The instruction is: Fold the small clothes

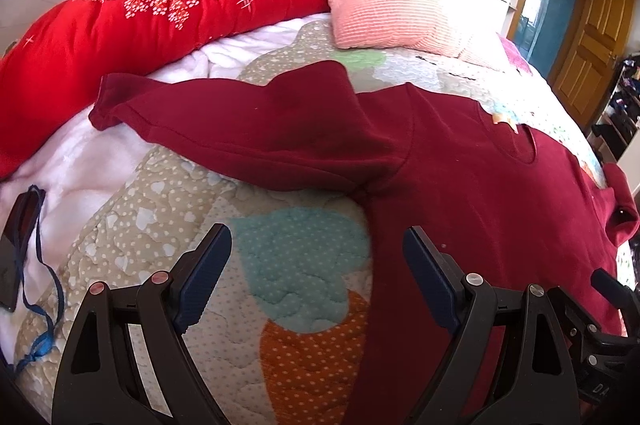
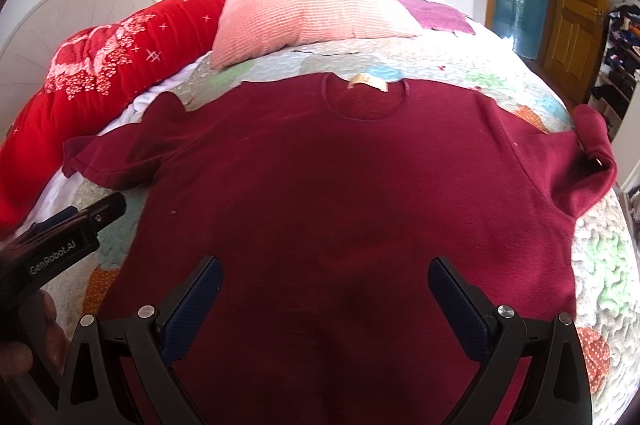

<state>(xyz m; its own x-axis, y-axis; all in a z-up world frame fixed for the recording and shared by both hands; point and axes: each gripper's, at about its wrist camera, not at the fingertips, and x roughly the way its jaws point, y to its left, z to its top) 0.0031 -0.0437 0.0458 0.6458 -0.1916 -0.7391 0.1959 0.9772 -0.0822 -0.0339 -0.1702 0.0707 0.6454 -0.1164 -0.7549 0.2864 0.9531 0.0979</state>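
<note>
A dark red short-sleeved shirt (image 2: 340, 185) lies spread flat on the quilt, neck away from me, with a beige label (image 2: 368, 83) at the collar. Its left sleeve (image 1: 224, 117) stretches out to the left; its right sleeve (image 2: 588, 161) is bunched. My left gripper (image 1: 318, 245) is open and empty above the shirt's left side edge. My right gripper (image 2: 325, 277) is open and empty above the shirt's lower middle. The left gripper also shows at the left edge of the right wrist view (image 2: 76, 225).
The bed has a patchwork quilt (image 1: 280, 285). A red duvet (image 1: 140, 13) and a pink pillow (image 2: 304, 9) lie at the far side. A dark phone with a blue cord (image 1: 20, 245) lies at the left. A wooden door (image 2: 576, 5) is at the right.
</note>
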